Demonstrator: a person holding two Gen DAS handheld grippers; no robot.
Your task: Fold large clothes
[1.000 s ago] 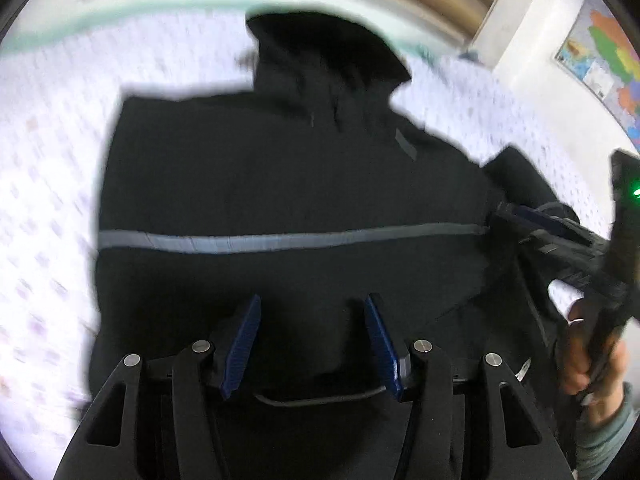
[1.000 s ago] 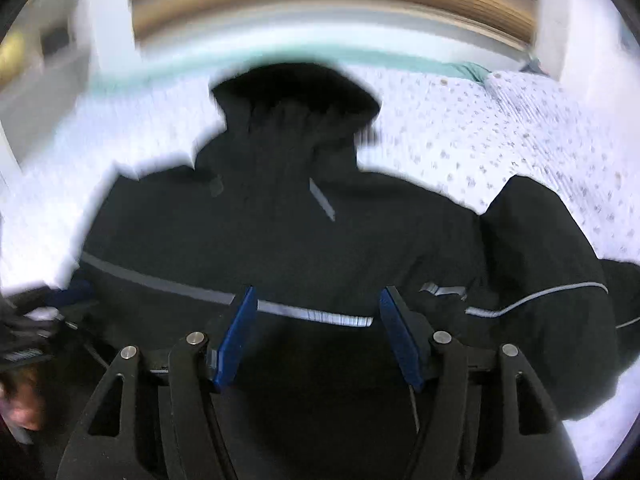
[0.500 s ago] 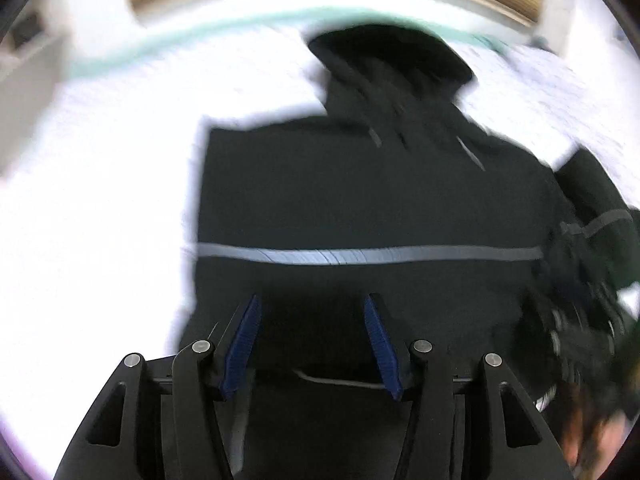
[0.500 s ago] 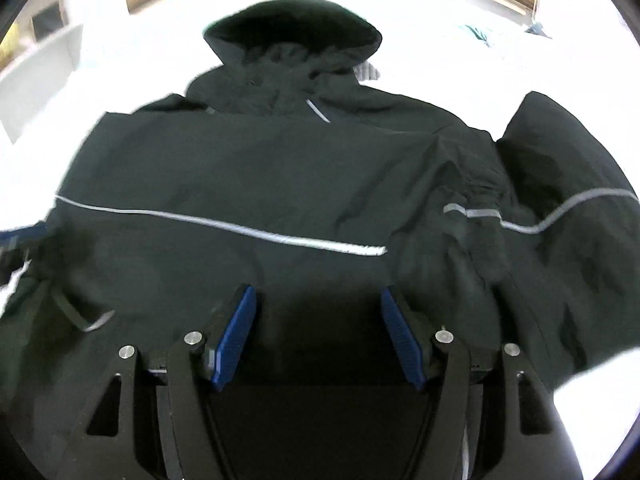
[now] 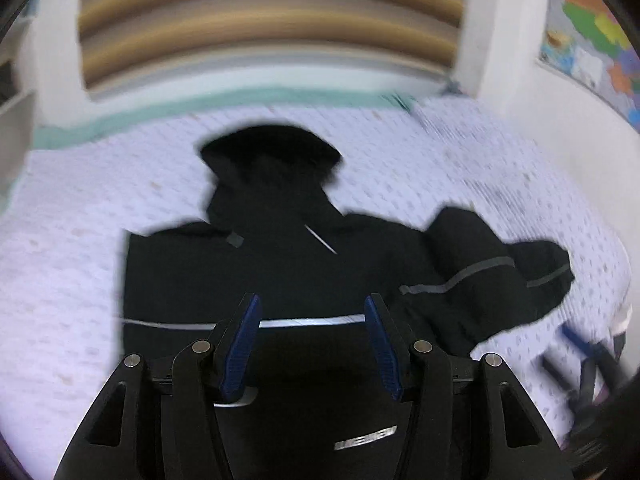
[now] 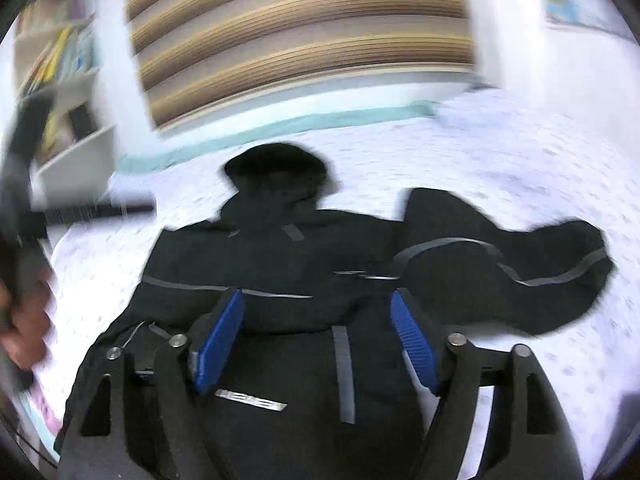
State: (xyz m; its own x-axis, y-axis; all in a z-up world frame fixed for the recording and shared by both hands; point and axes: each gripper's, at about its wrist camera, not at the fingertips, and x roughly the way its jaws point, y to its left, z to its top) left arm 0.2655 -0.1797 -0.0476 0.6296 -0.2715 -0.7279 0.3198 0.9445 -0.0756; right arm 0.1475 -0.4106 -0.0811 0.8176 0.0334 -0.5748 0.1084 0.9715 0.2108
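Observation:
A large black hooded jacket with grey reflective stripes lies flat on a bed, hood at the far end. Its right sleeve lies bunched out to the right. The jacket also shows in the right wrist view, with the sleeve spread to the right. My left gripper is open and empty, above the jacket's lower half. My right gripper is open and empty, above the jacket's lower hem. Both views are motion-blurred.
The bed has a white dotted sheet with a teal edge at the far side. A striped brown blind hangs behind. A map hangs on the right wall. A bookshelf stands at far left.
Both grippers have pulled back and up from the jacket, so the whole jacket and the wall now show. Both stay open and empty. The jacket has not visibly moved.

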